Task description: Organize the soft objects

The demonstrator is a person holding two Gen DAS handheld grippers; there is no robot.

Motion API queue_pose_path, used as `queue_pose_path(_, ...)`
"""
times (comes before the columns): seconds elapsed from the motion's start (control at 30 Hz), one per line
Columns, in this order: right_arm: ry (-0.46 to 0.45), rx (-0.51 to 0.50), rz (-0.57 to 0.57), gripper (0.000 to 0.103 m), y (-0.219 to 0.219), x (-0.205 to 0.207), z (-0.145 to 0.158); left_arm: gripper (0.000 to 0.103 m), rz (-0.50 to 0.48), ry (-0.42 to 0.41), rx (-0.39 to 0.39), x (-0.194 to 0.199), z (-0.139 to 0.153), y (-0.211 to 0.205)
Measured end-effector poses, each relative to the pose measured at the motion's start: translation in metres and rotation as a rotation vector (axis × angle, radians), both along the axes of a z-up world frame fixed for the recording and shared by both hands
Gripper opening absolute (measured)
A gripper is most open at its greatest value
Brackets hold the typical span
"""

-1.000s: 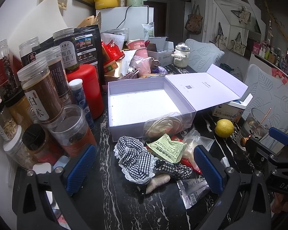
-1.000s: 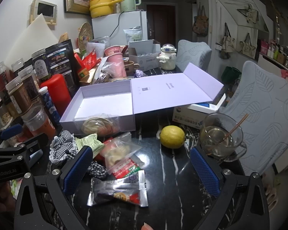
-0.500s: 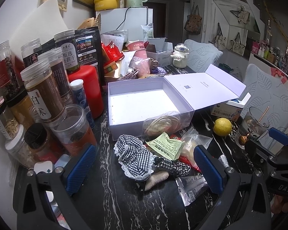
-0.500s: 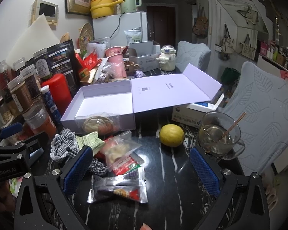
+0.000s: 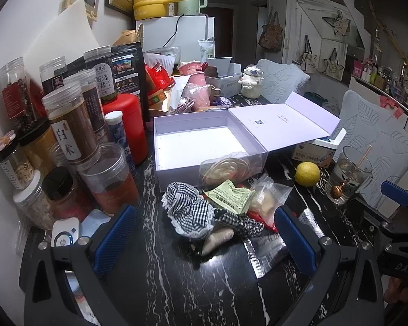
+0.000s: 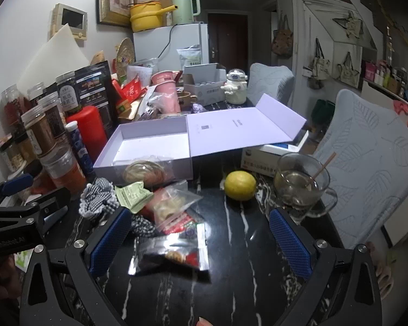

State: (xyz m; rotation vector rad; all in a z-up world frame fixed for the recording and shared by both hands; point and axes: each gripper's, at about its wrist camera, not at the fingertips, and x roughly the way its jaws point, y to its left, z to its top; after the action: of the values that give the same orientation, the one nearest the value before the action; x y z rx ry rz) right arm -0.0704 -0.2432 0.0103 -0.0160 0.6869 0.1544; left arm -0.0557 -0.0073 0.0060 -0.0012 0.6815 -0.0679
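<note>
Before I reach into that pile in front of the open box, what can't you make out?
- Red packet, left wrist view: mostly hidden under the clear bag and green packet.
- Checkered cloth, right wrist view: its near end is cut off by the right hand-held gripper finger.
- Beige item, left wrist view: partly under the cloth, unidentifiable.
- Dark snack packet, right wrist view: print blurred.

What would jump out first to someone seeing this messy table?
The open lilac box sits mid-table with its lid flapped out to the right. Just in front lies a checked cloth among snack packets, and a yellow lemon glows on the dark marble beside a glass mug.
</note>
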Motion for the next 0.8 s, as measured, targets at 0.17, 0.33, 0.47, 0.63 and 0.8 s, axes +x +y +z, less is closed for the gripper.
queue_pose_path(0.17, 0.001, 0.010, 0.001, 0.103, -0.002, -0.013, -0.003, 0.103, -0.001, 0.000, 0.002, -0.012, -0.002, 0.000)
queue_pose_path(0.33, 0.018, 0.022, 0.010, 0.103, -0.003, -0.024, -0.011, 0.103, -0.002, 0.012, 0.000, -0.026, -0.011, 0.001)
queue_pose_path(0.47, 0.042, 0.027, 0.024, 0.103, -0.002, -0.030, -0.021, 0.103, -0.003, 0.047, -0.004, -0.032, -0.023, 0.004)
queue_pose_path(0.63, 0.093, 0.038, 0.047, 0.103, 0.001, -0.033, -0.038, 0.103, 0.000, 0.075, -0.013, -0.039, -0.035, 0.011)
queue_pose_path(0.8, 0.143, 0.045, 0.068, 0.103, 0.009, -0.030, -0.054, 0.103, 0.006, 0.096, -0.033, -0.042, -0.044, 0.020)
